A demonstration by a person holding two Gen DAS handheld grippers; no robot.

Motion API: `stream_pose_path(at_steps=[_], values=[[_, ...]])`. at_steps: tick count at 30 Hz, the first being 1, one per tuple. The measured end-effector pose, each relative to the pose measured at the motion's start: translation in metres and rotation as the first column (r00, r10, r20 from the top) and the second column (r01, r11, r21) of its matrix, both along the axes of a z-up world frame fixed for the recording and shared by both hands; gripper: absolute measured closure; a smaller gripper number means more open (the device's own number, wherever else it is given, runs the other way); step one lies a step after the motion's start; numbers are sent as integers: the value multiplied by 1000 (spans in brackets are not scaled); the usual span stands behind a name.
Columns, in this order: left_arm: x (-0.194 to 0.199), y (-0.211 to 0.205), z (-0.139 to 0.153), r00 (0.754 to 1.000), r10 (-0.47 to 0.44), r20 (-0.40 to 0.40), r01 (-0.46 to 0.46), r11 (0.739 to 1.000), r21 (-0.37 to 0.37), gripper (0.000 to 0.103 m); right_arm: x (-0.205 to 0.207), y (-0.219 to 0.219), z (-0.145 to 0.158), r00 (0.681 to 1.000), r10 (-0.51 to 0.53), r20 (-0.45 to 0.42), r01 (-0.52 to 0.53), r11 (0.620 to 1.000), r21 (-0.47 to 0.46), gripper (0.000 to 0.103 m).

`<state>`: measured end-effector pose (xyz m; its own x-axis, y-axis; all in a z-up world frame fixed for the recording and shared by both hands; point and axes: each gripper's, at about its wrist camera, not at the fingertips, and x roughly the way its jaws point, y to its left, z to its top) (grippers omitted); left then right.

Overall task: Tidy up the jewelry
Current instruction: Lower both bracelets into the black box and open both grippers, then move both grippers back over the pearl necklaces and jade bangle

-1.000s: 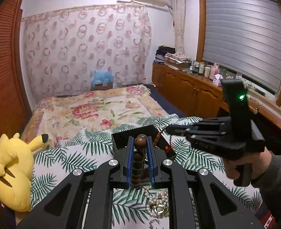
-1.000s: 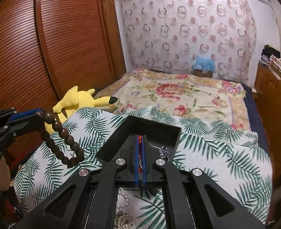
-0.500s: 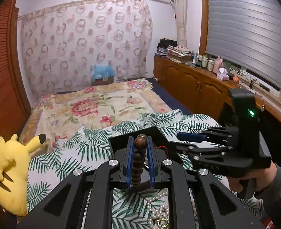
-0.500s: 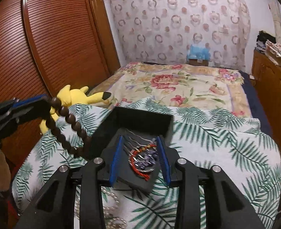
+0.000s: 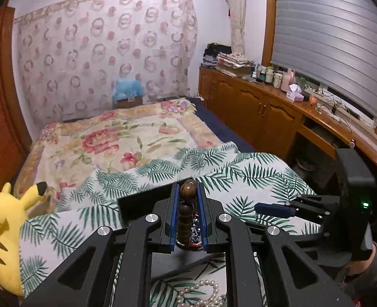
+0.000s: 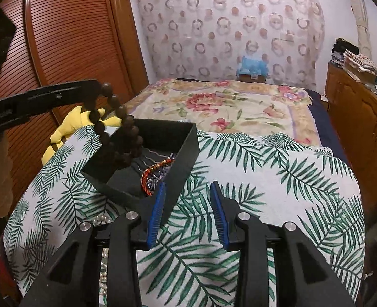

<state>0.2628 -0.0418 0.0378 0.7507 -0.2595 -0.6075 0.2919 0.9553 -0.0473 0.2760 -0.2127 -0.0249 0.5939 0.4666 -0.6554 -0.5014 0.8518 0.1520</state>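
Observation:
My left gripper [image 5: 187, 192] is shut on a brown wooden bead bracelet [image 5: 187, 206]. In the right wrist view that bracelet [image 6: 127, 128] hangs from the left gripper [image 6: 96, 87] with its lower loop inside the black box [image 6: 186, 148]. A red bracelet [image 6: 147, 176] and some silvery pieces lie in the box. My right gripper [image 6: 187, 204] stands open over the palm-leaf cloth just right of the box, with nothing between its blue pads. It also shows at the right of the left wrist view [image 5: 265, 211].
A pearl necklace [image 5: 201, 294] lies on the palm-leaf cloth [image 6: 265, 179] in front of the box. A yellow plush toy [image 5: 1, 230] sits at the left edge of the bed. Wooden cabinets [image 5: 265, 117] run along the right wall.
My right gripper opened, left the red bracelet in the box and drew off to the box's right. My left gripper carried the bead bracelet over the box and lowered its loop in.

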Motion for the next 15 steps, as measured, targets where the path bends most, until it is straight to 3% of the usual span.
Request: stream_pose_path(at_steps=[4, 8, 11, 15], values=[[12, 4, -24, 998, 34, -49, -32, 998, 49, 90, -7, 1, -3, 1000, 9, 1, -9, 1000, -3, 64], [6, 15, -33, 997, 50, -65, -47, 998, 51, 89, -19, 4, -2, 1000, 23, 13, -23, 1000, -11, 64], [-11, 20, -33, 997, 55, -51, -52, 997, 58, 73, -34, 4, -1, 999, 34, 20, -33, 999, -9, 64], [-45, 26, -37, 998, 44, -34, -42, 997, 58, 71, -57, 8, 0, 998, 55, 35, -55, 998, -7, 64]])
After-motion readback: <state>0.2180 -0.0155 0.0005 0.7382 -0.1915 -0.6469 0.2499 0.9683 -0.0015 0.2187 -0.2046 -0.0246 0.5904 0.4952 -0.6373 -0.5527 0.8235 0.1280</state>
